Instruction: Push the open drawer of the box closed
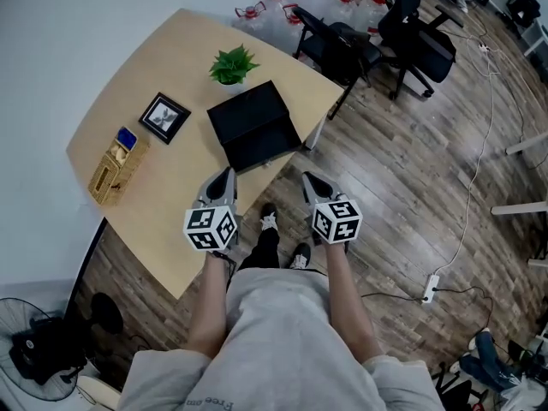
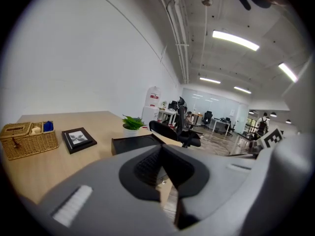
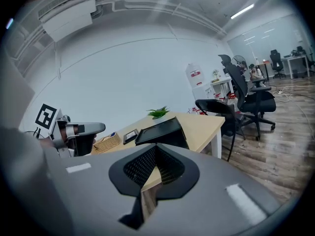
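Observation:
A flat black box lies near the front edge of the light wood table; its drawer front sticks out a little toward me. The box also shows in the left gripper view and in the right gripper view. My left gripper hovers over the table edge just short of the box's front left corner, jaws together and empty. My right gripper hangs off the table's edge, to the right of the drawer front, jaws likewise closed on nothing. Neither touches the box.
A potted plant stands behind the box. A picture frame and a wicker basket sit to its left. Black office chairs stand past the table's right corner. A power strip and cable lie on the wood floor.

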A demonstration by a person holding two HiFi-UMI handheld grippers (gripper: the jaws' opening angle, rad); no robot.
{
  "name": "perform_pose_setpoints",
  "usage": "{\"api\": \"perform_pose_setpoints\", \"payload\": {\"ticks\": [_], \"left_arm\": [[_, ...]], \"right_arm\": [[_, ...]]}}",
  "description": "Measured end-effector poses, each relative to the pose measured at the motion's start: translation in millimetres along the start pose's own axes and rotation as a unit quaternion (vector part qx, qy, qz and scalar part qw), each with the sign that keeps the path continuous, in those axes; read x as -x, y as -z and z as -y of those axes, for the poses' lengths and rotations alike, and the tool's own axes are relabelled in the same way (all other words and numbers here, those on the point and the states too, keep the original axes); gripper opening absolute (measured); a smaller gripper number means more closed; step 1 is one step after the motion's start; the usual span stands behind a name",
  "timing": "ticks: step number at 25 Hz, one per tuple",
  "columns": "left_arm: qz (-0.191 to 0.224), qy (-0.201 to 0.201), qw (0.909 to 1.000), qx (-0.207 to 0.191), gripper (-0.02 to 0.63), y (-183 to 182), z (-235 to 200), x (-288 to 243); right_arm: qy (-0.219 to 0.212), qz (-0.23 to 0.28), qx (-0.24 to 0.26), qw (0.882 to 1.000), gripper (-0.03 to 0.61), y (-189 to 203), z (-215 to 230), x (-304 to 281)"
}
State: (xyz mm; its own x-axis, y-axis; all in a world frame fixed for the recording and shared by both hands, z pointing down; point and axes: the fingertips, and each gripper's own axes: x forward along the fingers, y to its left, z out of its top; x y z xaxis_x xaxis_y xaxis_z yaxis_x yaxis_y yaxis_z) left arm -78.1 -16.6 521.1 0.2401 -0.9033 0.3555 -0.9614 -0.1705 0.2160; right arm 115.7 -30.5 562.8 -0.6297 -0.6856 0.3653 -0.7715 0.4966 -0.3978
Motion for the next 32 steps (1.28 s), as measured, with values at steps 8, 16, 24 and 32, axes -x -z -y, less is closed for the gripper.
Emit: {"api": "perform_pose_setpoints", "payload": {"ticks": [8,16,24,32], "left_arm": [[-0.023,0.048,0.9980,-0.034,0.052,-16.8,-56.4,-61.5],[-0.081,0.107,0.9856,-0.103,0.052,-5.9,-106.4,-123.1],[-0.131,0.205,0.9558,-0.166,0.052,21.7,-110.0,-175.4],[-0.184,0.249,0.9148,-0.259,0.052,46.0,-91.0,-193.5]], "right_arm": [[0.013,-0.045,0.026,0.999,0.000,5.4,-1.1,-56.9],[0.032,-0.066,0.003,0.997,0.002,19.6,6.9,-92.6],[0.060,-0.096,-0.008,0.994,0.002,39.5,4.5,-112.1],[0.073,-0.120,0.001,0.990,0.002,51.8,3.4,-117.0]]}}
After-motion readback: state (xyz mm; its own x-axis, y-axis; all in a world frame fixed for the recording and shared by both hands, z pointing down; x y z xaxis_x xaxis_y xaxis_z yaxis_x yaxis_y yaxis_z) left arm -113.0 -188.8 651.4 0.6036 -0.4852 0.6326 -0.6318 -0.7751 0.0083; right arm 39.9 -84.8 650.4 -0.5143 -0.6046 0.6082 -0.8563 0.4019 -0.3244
